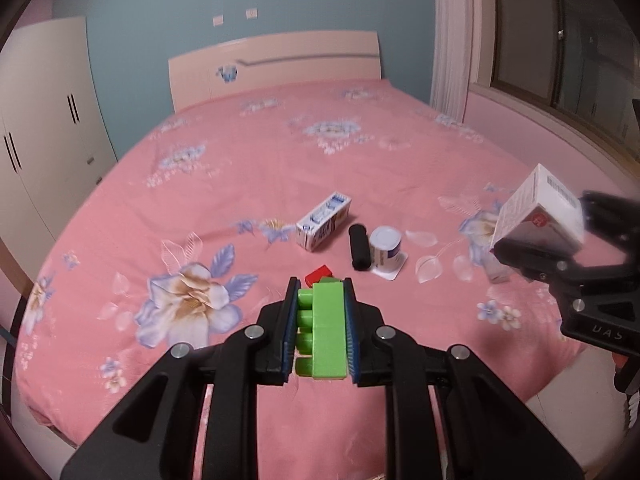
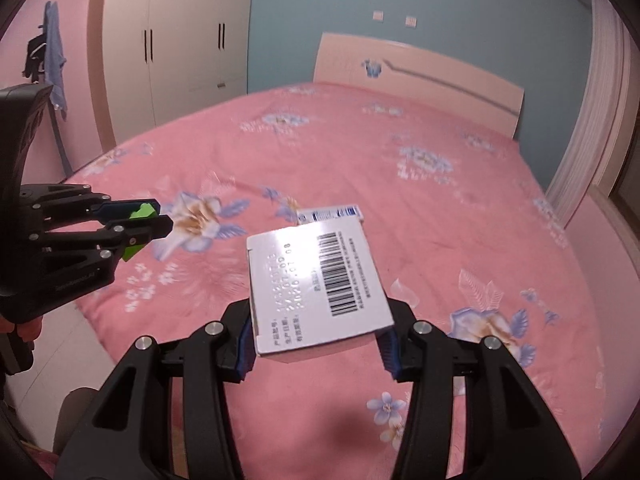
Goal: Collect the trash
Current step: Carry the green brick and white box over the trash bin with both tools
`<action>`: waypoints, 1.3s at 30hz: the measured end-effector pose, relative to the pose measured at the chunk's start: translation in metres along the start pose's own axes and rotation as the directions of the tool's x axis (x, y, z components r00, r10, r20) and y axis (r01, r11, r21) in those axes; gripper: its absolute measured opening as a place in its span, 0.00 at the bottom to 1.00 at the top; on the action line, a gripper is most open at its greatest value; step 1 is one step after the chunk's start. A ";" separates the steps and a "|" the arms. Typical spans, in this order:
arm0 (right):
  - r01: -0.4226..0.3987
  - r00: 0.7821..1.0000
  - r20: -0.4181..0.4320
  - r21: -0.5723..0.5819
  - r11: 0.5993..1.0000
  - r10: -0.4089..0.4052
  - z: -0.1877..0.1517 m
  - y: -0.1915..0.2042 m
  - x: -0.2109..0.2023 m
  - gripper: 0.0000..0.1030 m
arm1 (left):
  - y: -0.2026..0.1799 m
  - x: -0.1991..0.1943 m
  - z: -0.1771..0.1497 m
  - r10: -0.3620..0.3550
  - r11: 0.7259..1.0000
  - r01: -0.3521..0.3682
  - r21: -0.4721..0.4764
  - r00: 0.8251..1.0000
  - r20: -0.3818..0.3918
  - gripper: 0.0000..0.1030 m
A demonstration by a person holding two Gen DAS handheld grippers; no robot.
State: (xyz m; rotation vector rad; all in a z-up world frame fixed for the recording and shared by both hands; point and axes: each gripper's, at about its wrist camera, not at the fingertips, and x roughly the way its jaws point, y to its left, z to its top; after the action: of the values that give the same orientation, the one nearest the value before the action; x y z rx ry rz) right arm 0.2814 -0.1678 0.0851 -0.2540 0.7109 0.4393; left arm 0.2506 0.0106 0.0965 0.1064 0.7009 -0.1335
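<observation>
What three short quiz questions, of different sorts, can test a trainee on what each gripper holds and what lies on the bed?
1. True or false: the left gripper is shut on a green block.
2. What does the right gripper hold? A) a white box with a barcode B) a black roll C) nothing
3. Fill in: on the bed, the black roll lies right beside a white ____.

Key: 1 true; 2 A; 3 can.
</observation>
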 end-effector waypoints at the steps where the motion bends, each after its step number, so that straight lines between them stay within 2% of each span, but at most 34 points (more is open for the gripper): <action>1: 0.001 1.000 0.010 -0.004 1.000 -0.001 0.000 0.003 -0.010 0.48 | -0.002 -0.013 0.000 0.003 1.000 -0.003 0.006 1.000 0.016 0.22; 10: -0.002 0.996 0.088 -0.026 1.000 0.004 -0.012 0.033 -0.091 0.48 | -0.021 -0.089 -0.015 0.006 0.998 -0.012 0.060 0.996 0.091 0.22; 15: -0.008 0.996 0.093 -0.046 0.999 0.012 -0.027 0.051 -0.113 0.48 | -0.031 -0.115 -0.028 0.017 0.996 -0.028 0.087 0.993 0.117 0.22; 19: -0.022 0.997 0.077 -0.052 0.998 0.026 -0.044 0.065 -0.123 0.48 | -0.031 -0.125 -0.043 0.010 0.996 -0.020 0.090 0.994 0.109 0.22; 29: -0.066 0.998 -0.002 -0.055 0.996 0.066 -0.080 0.088 -0.109 0.48 | -0.027 -0.120 -0.085 0.007 0.996 -0.011 0.091 0.999 0.039 0.22; 39: -0.121 0.986 -0.119 -0.046 0.992 0.115 -0.118 0.109 -0.072 0.48 | -0.031 -0.082 -0.133 -0.004 0.993 0.014 0.117 0.996 -0.090 0.22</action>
State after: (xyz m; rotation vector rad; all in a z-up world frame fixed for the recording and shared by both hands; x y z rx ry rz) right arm 0.1141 -0.1378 0.0393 -0.2901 0.8317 0.5606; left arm 0.0997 0.0059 0.0471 0.2234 0.7828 -0.1797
